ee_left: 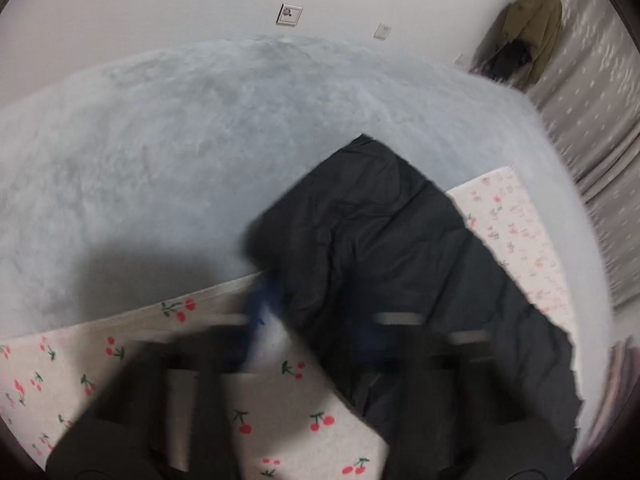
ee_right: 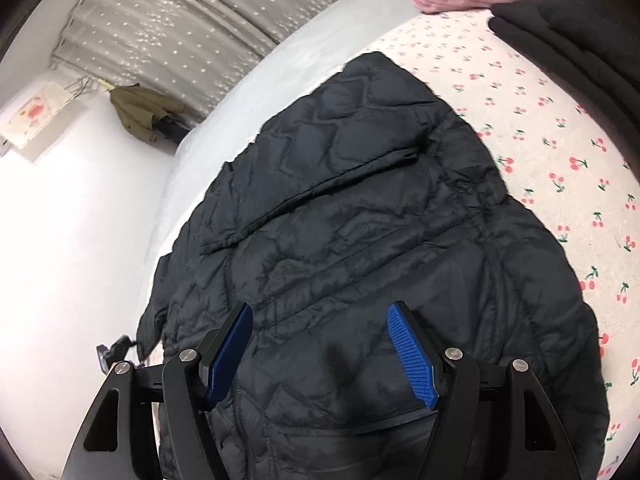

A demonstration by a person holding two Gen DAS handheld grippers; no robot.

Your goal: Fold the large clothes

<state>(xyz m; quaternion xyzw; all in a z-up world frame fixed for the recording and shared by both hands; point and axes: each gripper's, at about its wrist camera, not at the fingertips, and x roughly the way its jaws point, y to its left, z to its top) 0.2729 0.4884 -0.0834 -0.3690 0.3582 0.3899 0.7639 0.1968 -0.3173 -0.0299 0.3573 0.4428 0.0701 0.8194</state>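
The black quilted jacket [ee_right: 360, 240], frame centre, is being straddled by the wide-spread right gripper [ee_right: 320, 348]; the blurred left gripper [ee_left: 260, 320] is being held nearly closed at its edge.

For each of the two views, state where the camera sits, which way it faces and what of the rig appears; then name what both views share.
Left wrist: on the left gripper, angled down over the black quilted jacket, grey blanket and wall; its blurred fingers show.
Right wrist: on the right gripper, looking down along open blue-padded fingers above the jacket on the cherry-print sheet.
Shared: jacket, sheet, blanket, starred curtain.
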